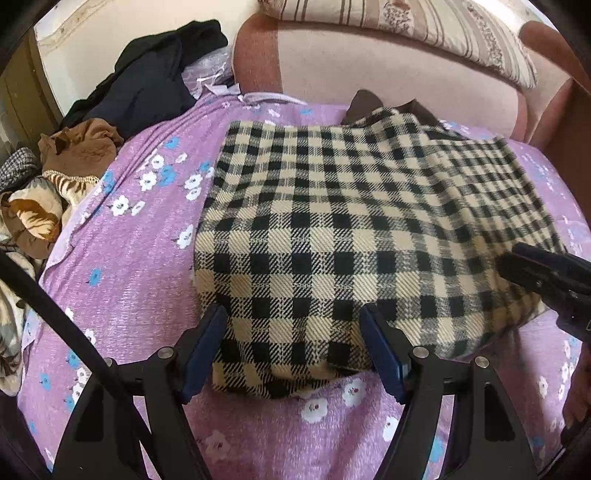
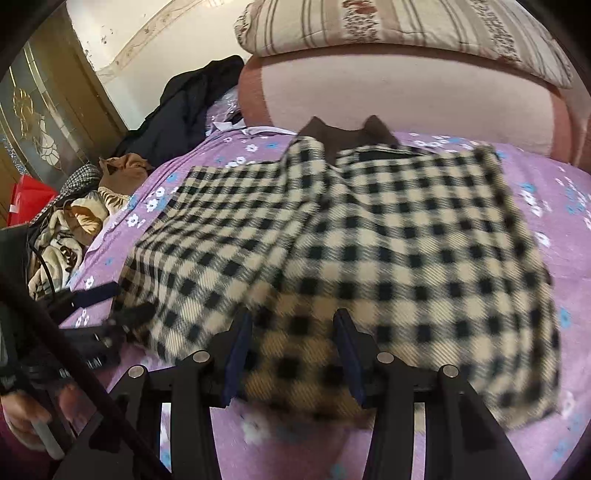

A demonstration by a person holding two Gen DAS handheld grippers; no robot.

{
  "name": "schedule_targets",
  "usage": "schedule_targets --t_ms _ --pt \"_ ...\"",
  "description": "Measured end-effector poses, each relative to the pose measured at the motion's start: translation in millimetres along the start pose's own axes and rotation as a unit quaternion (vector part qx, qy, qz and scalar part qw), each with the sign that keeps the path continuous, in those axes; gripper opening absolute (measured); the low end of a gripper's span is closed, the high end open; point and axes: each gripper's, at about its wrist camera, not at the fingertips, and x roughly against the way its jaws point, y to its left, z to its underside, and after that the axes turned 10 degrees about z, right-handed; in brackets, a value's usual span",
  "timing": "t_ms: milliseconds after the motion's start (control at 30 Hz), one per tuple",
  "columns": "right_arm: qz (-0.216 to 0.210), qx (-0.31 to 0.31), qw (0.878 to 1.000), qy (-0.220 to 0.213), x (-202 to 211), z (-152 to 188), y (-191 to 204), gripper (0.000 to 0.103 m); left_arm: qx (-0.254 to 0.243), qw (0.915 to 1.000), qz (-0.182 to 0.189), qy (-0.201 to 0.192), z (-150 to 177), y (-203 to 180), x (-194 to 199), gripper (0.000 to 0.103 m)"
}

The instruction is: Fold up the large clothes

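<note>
A beige-and-black checked garment [image 1: 354,221] with a brown collar [image 1: 364,101] lies folded on the purple flowered bedsheet [image 1: 129,280]. My left gripper [image 1: 291,332] stands open over the garment's near edge; its blue pads straddle the cloth without pressing on it. In the same view my right gripper [image 1: 546,280] shows at the right edge, over the garment's right side. In the right wrist view, which is blurred, the garment [image 2: 369,229] shows two overlapping halves and the collar [image 2: 332,136] at the far end. My right gripper [image 2: 293,332] is open above the near hem, and my left gripper [image 2: 110,306] shows at the left.
A heap of dark clothes [image 1: 147,77] and a brown garment [image 1: 81,147] lie at the far left of the bed, with a patterned blanket [image 1: 33,214] beside them. A pink headboard [image 1: 369,59] and striped pillow [image 1: 424,26] stand behind. A person's hand [image 2: 22,417] holds the left gripper.
</note>
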Motion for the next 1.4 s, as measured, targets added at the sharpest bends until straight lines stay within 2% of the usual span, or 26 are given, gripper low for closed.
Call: schedule_targets --t_ms 67,200,267,333,433,500,600,667,733,800,900,967,1067,1167,1333,1400 --pt "-0.002 0.005 1.000 -0.003 -10.6 -4.1 4.6 0.050 0.008 1.0000 -0.001 0.006 -1.4 2.6 -8.4 0.074" --pt "0.036 0.041 0.998 0.024 -45.3 4.0 16.1 0.049 0.021 0.9995 0.002 0.024 -1.1 6.6 -23.7 0.077" --pt "0.047 0.054 0.997 0.011 -44.1 6.8 20.5 0.049 0.024 0.9993 0.001 0.030 -1.1 7.8 -29.3 0.079" --pt "0.052 0.065 0.996 0.017 -42.2 5.4 24.6 0.049 0.025 0.9993 -0.001 0.028 -0.9 8.1 -30.0 0.080" --pt "0.041 0.051 0.997 0.028 -37.5 -0.9 21.3 0.049 0.027 0.9992 0.002 0.030 -1.0 8.6 -29.9 0.080" --pt "0.029 0.035 0.999 0.016 -30.0 -10.3 17.3 0.049 0.030 0.9989 0.009 0.035 -2.8 9.8 -28.7 0.080" --pt "0.018 0.013 1.000 -0.002 -25.2 -26.1 11.9 0.049 0.061 0.9970 0.039 0.030 -7.8 20.8 -20.5 0.082" --pt "0.015 0.004 1.000 -0.008 -25.0 -34.7 10.2 0.049 0.090 0.9935 0.068 0.017 -11.0 31.5 -14.8 0.088" --pt "0.022 -0.004 1.000 -0.014 -32.0 -47.2 10.6 0.049 0.119 0.9893 0.085 0.008 -14.8 44.7 -12.9 0.088" --pt "0.026 -0.014 1.000 -0.004 -48.7 -55.7 10.2 0.049 0.138 0.9860 0.093 0.006 -18.6 56.8 -13.7 0.088" --pt "0.036 -0.017 0.998 0.042 -81.9 -54.6 8.8 0.049 0.175 0.9791 0.103 -0.005 -23.5 79.7 -15.7 0.089" --pt "0.042 -0.007 0.999 0.031 -76.4 -54.8 12.5 0.049 0.208 0.9725 0.105 -0.006 -25.8 96.9 -23.5 0.090" --pt "0.027 0.001 0.999 0.039 -61.6 -52.3 12.6 0.052 0.234 0.9647 0.120 0.000 -29.0 110.7 -38.7 0.090" --pt "0.019 0.015 0.999 0.040 -44.5 -44.2 8.9 0.059 0.230 0.9647 0.127 -0.014 -34.0 113.1 -45.5 0.092" --pt "0.016 0.022 0.999 0.041 -17.8 -22.6 -10.2 0.061 0.213 0.9662 0.145 -0.014 -38.9 101.3 -52.3 0.093" --pt "0.012 0.012 0.999 0.047 -9.6 -14.7 -22.6 0.062 0.207 0.9639 0.167 -0.008 -41.0 93.8 -54.7 0.093"
